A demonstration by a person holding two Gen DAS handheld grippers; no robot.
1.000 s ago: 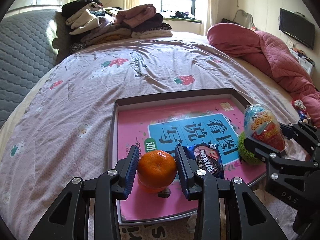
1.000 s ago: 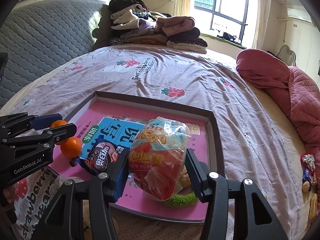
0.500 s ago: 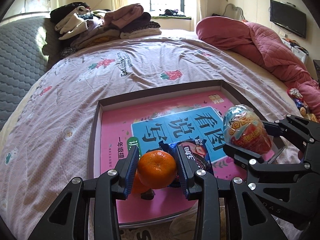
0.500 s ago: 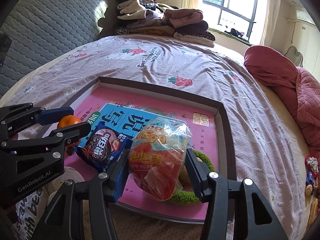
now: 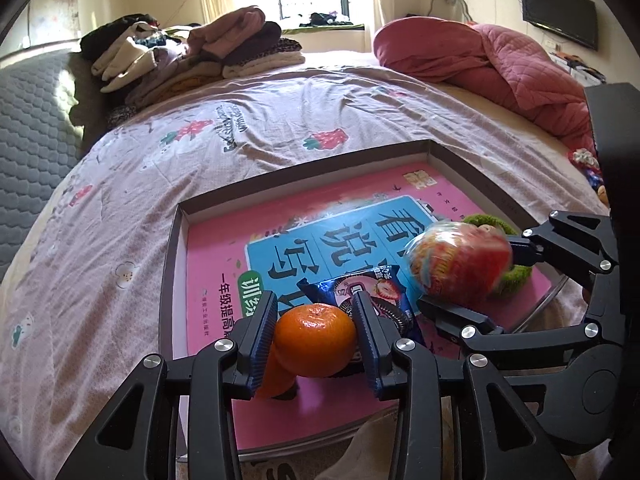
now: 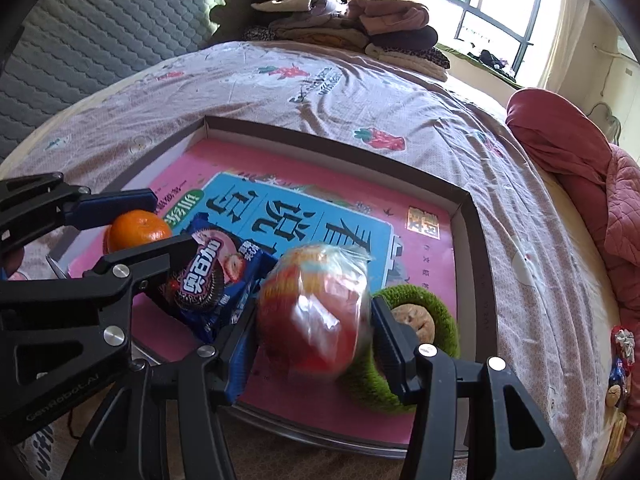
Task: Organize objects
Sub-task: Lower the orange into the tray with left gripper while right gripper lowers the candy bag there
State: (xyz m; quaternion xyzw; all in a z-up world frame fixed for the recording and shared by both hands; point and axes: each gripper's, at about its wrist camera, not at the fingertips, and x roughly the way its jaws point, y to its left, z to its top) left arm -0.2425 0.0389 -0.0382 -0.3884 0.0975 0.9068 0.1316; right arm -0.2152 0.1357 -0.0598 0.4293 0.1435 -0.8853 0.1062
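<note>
Over the shallow tray (image 5: 172, 264) on the bed, the left gripper (image 5: 316, 334) pinches a mandarin (image 5: 315, 339) while the right gripper (image 6: 310, 320) clamps a wrapped snack bag (image 6: 314, 312); placement appears underway, each needing a clear spot beside the Oreo packet (image 6: 208, 276).

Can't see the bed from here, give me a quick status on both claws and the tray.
Left claw shut on orange. Right claw shut on wrapped snack ball. Both over tray. Oreo pack and green knitted ring already inside, crowding the near edge.
</note>
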